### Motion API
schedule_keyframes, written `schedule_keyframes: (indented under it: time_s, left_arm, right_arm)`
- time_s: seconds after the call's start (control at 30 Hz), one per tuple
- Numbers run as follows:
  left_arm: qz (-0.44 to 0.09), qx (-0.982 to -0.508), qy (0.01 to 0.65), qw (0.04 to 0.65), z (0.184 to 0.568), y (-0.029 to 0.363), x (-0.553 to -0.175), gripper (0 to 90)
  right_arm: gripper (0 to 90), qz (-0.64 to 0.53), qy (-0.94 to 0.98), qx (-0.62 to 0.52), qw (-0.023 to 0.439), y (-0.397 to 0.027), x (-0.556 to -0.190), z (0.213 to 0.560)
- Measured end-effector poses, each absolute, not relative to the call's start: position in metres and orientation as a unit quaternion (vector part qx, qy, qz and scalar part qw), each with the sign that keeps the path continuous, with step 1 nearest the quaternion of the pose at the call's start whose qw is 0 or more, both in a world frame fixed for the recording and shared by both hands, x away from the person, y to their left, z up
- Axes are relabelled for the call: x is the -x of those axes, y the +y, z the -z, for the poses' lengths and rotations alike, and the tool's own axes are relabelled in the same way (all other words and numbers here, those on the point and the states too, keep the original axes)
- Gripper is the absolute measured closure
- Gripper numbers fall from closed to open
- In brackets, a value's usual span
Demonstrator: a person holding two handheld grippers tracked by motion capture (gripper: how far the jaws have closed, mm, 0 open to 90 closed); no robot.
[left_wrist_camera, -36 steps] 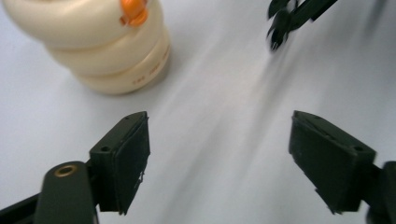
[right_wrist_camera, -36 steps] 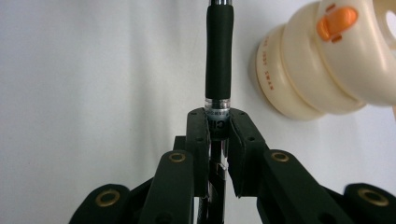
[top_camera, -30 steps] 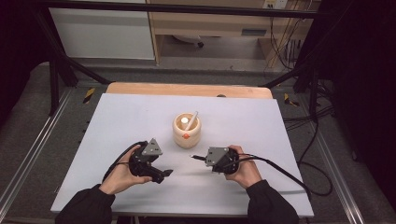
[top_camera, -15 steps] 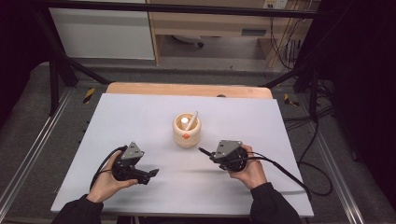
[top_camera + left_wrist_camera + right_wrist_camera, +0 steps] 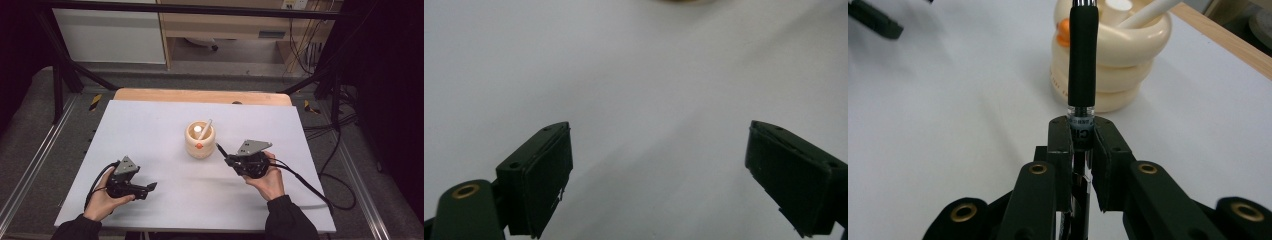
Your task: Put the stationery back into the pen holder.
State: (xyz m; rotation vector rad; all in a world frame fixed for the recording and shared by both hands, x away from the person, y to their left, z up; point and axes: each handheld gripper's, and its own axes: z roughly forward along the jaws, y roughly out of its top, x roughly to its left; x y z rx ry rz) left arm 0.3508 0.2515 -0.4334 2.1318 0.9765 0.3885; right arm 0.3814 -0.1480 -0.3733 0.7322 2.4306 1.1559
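Right gripper [image 5: 1081, 145] is clamping a pen [image 5: 1082, 65] | cup [image 5: 200, 140] is standing just beyond | left gripper [image 5: 664, 170] is gaping wide, nothing between.

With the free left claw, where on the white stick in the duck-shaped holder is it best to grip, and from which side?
Probably the bare upper end of the white stick, the part that rises above the rim of the holder. It leans up and to the right, so come from above, with the open left claw across the shaft. The lower end sits inside the holder.
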Motion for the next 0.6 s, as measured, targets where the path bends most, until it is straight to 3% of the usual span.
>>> schedule_keyframes:
  time_s: [0.6]
  left_arm:
    - [-0.147,-0.822,0.403,0.375,0.443,0.267,-0.347,11.9]
  right_arm:
    - [80.0,-0.507,0.770,-0.348,0.166,-0.145,-0.400,0.346]
